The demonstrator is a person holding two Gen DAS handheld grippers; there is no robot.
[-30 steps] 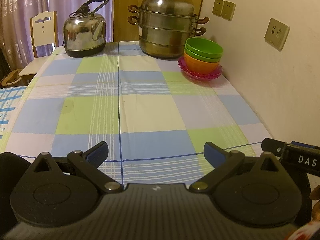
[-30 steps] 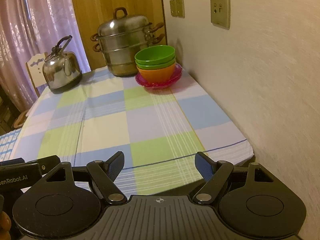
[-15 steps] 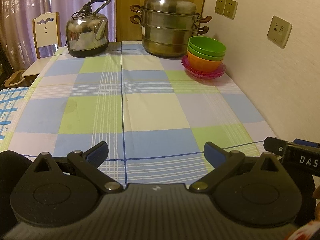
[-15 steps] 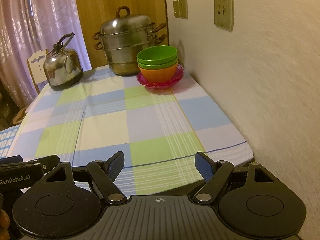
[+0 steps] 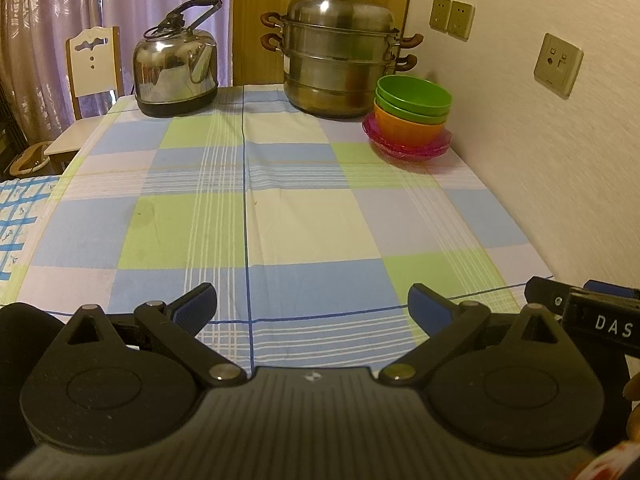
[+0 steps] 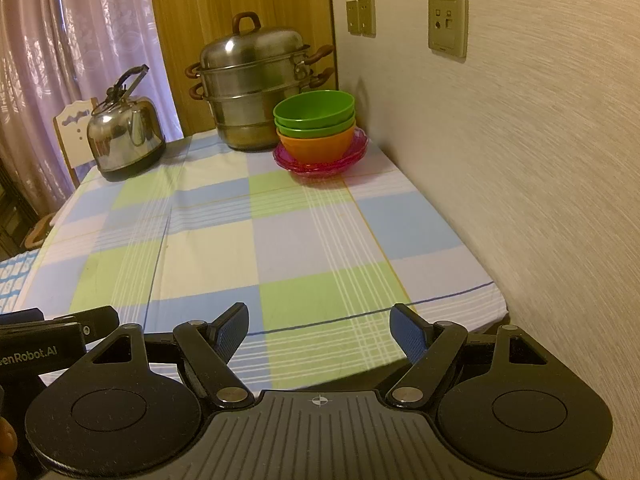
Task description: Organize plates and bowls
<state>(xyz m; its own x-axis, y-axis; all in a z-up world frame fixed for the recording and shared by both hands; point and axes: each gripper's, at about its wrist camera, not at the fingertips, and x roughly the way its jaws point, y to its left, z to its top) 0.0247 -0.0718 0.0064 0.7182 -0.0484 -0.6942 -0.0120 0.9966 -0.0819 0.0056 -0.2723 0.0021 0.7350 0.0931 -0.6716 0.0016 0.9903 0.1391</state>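
A stack stands at the table's far right by the wall: two green bowls (image 5: 414, 95) nested in an orange bowl (image 5: 408, 128), on pink translucent plates (image 5: 404, 149). The same stack shows in the right wrist view, with the green bowls (image 6: 315, 111), orange bowl (image 6: 316, 145) and pink plates (image 6: 320, 164). My left gripper (image 5: 312, 310) is open and empty over the table's near edge. My right gripper (image 6: 320, 330) is open and empty at the near edge, far from the stack.
A steel kettle (image 5: 176, 74) and a tall steel steamer pot (image 5: 340, 60) stand at the table's far end. A checked cloth (image 5: 280, 208) covers the table. A wall (image 6: 520, 160) runs along the right side. A white chair (image 5: 92, 68) stands beyond the far left corner.
Both grippers have drawn slightly back and tilted up, so the far objects sit a little lower in view. Jaws stay open and the stack has not moved.
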